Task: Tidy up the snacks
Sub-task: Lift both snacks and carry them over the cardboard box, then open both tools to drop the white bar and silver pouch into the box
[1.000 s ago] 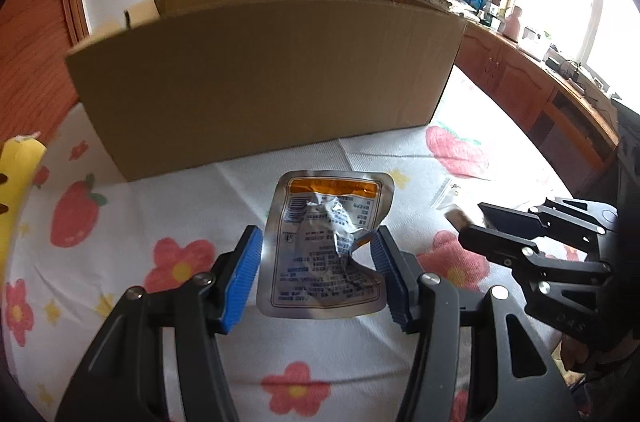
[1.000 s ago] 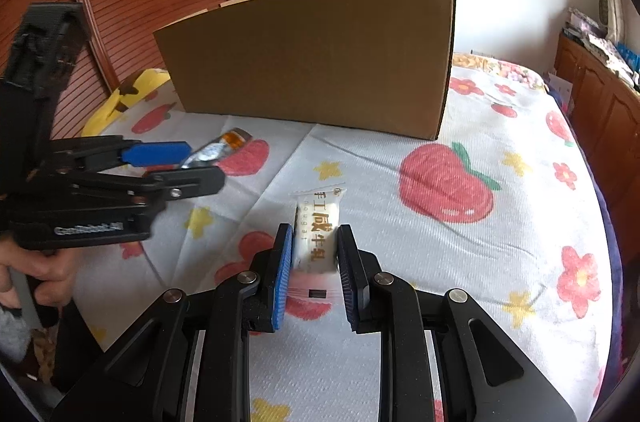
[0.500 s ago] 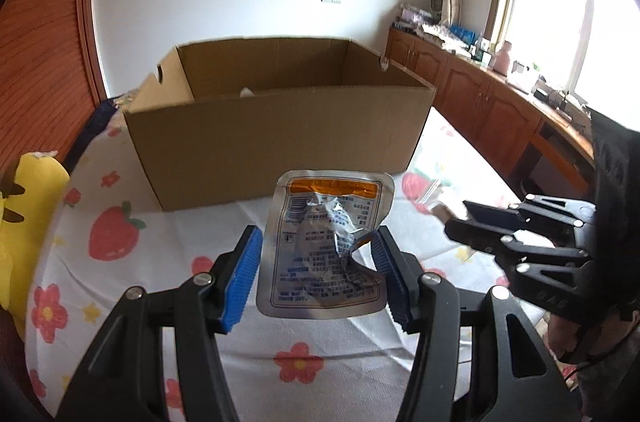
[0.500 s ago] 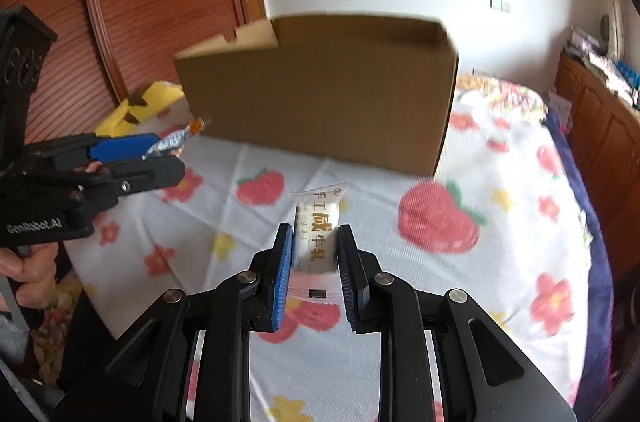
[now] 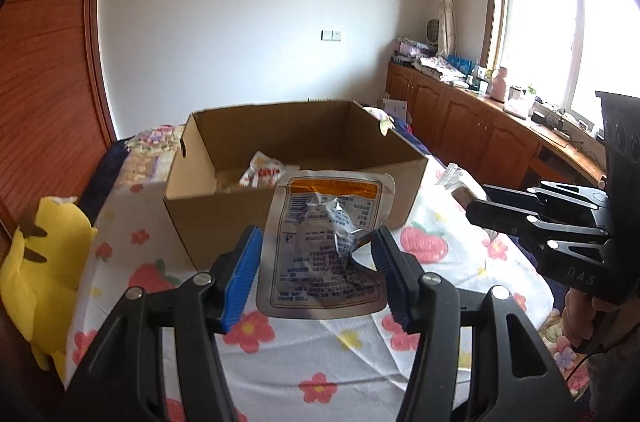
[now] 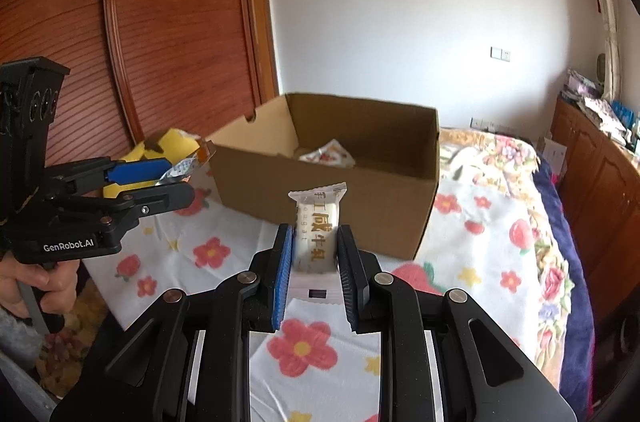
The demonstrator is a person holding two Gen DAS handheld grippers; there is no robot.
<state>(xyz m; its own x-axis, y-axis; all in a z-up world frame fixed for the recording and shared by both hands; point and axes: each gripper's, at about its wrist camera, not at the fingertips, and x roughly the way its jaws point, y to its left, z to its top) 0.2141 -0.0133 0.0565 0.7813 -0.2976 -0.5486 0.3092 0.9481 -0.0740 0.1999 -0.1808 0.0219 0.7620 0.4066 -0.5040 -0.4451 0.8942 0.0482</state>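
Silver pouch wedged between left gripper jaws – above bedspread

Box on bed w/ snack pack inside (toy left).

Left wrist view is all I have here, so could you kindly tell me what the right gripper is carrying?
Observer: The right gripper is shut on a white candy bar with gold lettering, which stands upright between its pads.
Operator: Thank you. How does my pouch look from that side?
Observer: In the right wrist view the silver pouch shows edge-on. It sticks out past the fingertips of the left gripper, with its orange end towards the cardboard box.
Operator: And what is behind my gripper?
Observer: A person's hand grips its handle at the picture's left edge.
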